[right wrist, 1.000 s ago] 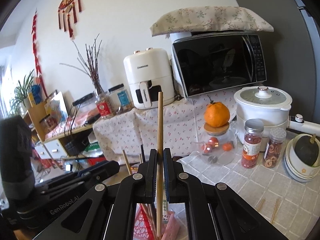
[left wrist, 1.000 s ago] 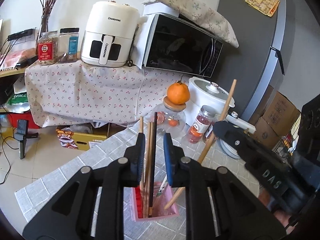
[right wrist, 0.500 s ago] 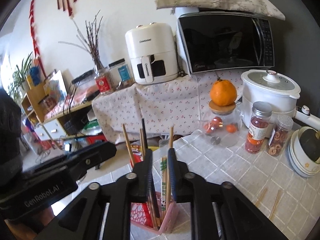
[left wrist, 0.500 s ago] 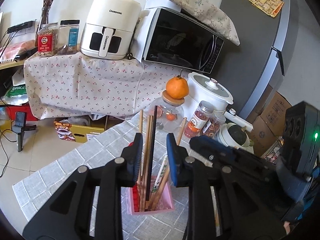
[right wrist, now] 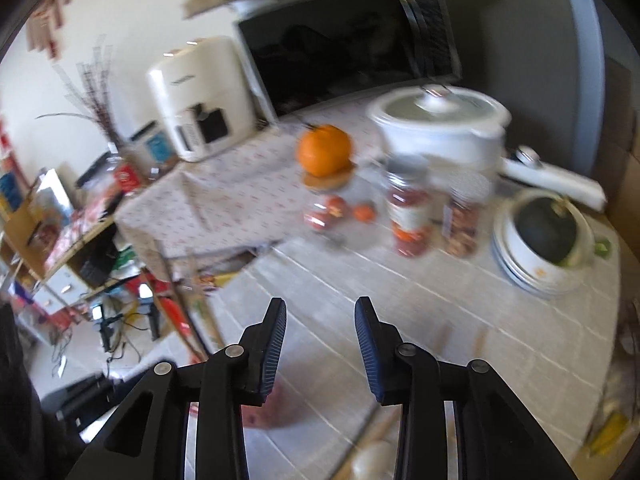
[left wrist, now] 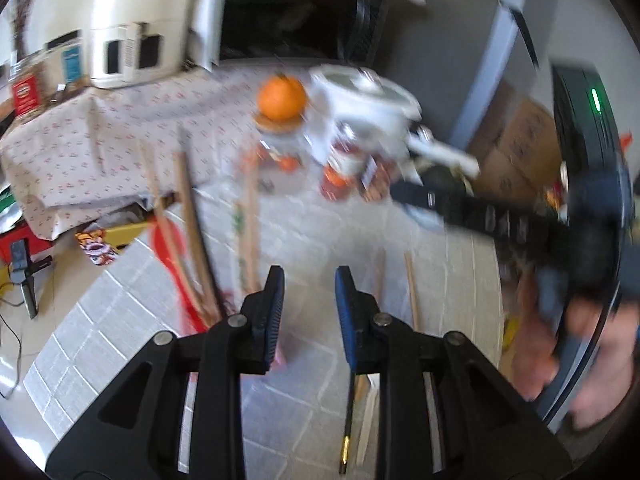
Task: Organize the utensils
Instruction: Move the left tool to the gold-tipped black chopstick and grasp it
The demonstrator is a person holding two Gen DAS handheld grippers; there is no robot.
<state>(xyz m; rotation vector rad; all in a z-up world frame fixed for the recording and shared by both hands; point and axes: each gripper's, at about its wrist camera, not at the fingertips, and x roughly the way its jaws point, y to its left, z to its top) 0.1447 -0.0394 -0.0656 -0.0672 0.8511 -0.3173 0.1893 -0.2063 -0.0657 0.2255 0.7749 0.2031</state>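
Several chopsticks (left wrist: pixel 192 220) stand in a pink holder (left wrist: pixel 280 357) that is mostly hidden behind my left gripper's left finger. My left gripper (left wrist: pixel 308 284) hangs just right of them, its jaws opening with nothing between them. Two loose wooden chopsticks (left wrist: pixel 412 292) lie on the cloth ahead, and a black chopstick (left wrist: pixel 346 432) lies under the right finger. My right gripper (right wrist: pixel 320 316) is also opening and empty, with the holder (right wrist: pixel 272 408) low on its left and blurred loose chopsticks (right wrist: pixel 442 336) ahead. A wooden-handled utensil (right wrist: pixel 380 432) lies below it.
A grey checked cloth (right wrist: pixel 340 280) covers the table. At its far side stand a jar topped with an orange (right wrist: pixel 324 150), two spice jars (right wrist: pixel 410 216), a white rice cooker (right wrist: pixel 436 124) and stacked bowls (right wrist: pixel 544 240). A hand (left wrist: pixel 580 340) holds the right gripper's frame (left wrist: pixel 480 212).
The right gripper let go of its chopstick, which now stands in the holder. Both grippers swung right, away from the holder, tilted downward and spread their jaws wider.
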